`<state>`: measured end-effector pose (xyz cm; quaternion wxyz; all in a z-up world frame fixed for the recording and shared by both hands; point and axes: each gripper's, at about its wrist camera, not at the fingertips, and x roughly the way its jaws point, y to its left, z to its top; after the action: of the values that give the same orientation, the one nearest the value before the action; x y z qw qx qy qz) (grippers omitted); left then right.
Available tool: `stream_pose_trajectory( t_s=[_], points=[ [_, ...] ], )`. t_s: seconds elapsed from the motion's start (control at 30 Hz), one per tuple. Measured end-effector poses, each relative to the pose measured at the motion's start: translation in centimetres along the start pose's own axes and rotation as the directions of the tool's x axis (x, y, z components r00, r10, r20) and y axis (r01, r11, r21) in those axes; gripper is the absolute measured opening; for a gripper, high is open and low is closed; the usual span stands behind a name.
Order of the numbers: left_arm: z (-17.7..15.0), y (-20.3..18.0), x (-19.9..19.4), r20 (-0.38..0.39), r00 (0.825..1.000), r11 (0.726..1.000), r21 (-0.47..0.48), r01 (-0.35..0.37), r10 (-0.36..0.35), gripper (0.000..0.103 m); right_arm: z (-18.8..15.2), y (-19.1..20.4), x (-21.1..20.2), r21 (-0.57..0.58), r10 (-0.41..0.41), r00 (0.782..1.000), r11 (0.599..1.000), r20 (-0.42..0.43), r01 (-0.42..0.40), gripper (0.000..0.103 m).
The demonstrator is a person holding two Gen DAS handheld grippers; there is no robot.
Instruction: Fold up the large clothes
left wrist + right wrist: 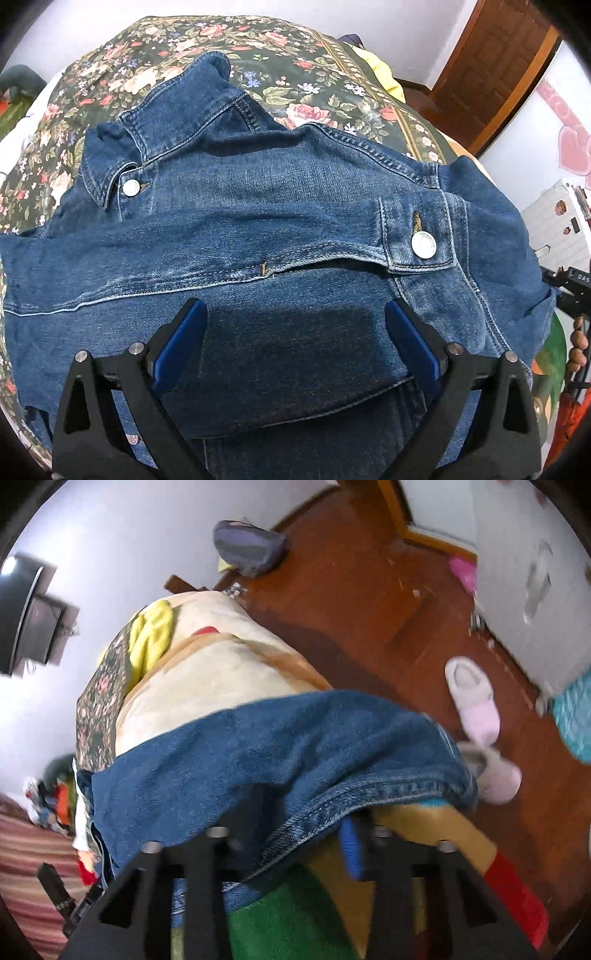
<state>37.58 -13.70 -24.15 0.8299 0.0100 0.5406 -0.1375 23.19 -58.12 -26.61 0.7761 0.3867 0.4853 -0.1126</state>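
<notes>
**Denim jacket spread across floral bed**

Denim fills my left wrist view: the denim jacket (pixel 280 229) lies on the bed (pixel 280 70), over its rose-printed cover, long axis running side to side, collar turned toward the far wall. Two metal buttons show, but any stamping on them is too small for me to read. At the right edge, white letters on a black part look like "DAS", cut off by the frame. My left gripper (pixel 295 336) hangs just above the cloth with its blue fingers (pixel 181 343) spread wide, nothing between them. The right wrist view is blurred. There my right gripper (pixel 295 834) has its fingers drawn in on the jacket's stitched hem, which runs between them; one finger is buried under the fabric. Pale slippers (pixel 476 709) lie on the wooden floor (pixel 354 602) beyond the bed's edge.
</notes>
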Motion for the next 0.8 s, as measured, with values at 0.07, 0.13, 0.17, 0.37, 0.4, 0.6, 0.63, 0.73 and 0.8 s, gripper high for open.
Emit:
stream_pose_trajectory(
  t_s=[0.07, 0.13, 0.17, 0.37, 0.4, 0.6, 0.63, 0.73, 0.8],
  points=[
    [0.1, 0.2, 0.1, -0.001, 1.000, 1.000, -0.003, 0.002, -0.002, 0.099, 0.2, 1.1, -0.9, -0.038, -0.012, 0.999, 0.999, 0.041, 0.013, 0.021],
    [0.1, 0.2, 0.1, 0.000, 1.000, 1.000, -0.003, -0.003, 0.003, 0.099, 0.3, 2.7, -2.2, -0.080, 0.010, 0.997, 0.997, 0.082, -0.003, 0.018],
    [0.1, 0.2, 0.0, 0.002, 1.000, 1.000, -0.002, -0.008, 0.008, 0.099, 0.3, 3.7, -3.0, -0.101, 0.023, 0.994, 0.995, 0.104, -0.012, 0.017],
    [0.3, 0.7, -3.6, 0.089, 0.996, 1.000, -0.012, -0.015, 0.016, 0.098, 0.6, 11.2, -8.6, -0.245, 0.173, 0.960, 0.962, 0.219, -0.118, 0.016],
    [0.3, 0.9, -4.5, 0.109, 0.994, 1.000, -0.019, -0.011, 0.013, 0.098, 0.4, 13.0, -9.4, -0.283, 0.202, 0.953, 0.950, 0.227, -0.134, 0.015],
    [-0.3, 3.5, -10.8, 0.245, 0.969, 0.998, -0.058, -0.021, 0.034, 0.098, -2.5, 23.5, -11.5, -0.458, 0.378, 0.908, 0.849, 0.178, -0.264, 0.014],
    [-0.5, 3.9, -11.5, 0.260, 0.964, 0.998, -0.064, -0.029, 0.045, 0.098, -3.4, 25.5, -11.6, -0.491, 0.409, 0.899, 0.822, 0.156, -0.289, 0.014],
    [-1.5, 5.8, -13.8, 0.308, 0.946, 0.994, -0.087, -0.072, 0.095, 0.098, -6.5, 30.6, -10.8, -0.565, 0.468, 0.880, 0.749, 0.081, -0.347, 0.014],
    [-2.4, 7.1, -15.0, 0.328, 0.937, 0.990, -0.103, -0.094, 0.123, 0.098, -8.8, 33.8, -9.6, -0.609, 0.483, 0.876, 0.701, 0.022, -0.371, 0.014]
  ],
)
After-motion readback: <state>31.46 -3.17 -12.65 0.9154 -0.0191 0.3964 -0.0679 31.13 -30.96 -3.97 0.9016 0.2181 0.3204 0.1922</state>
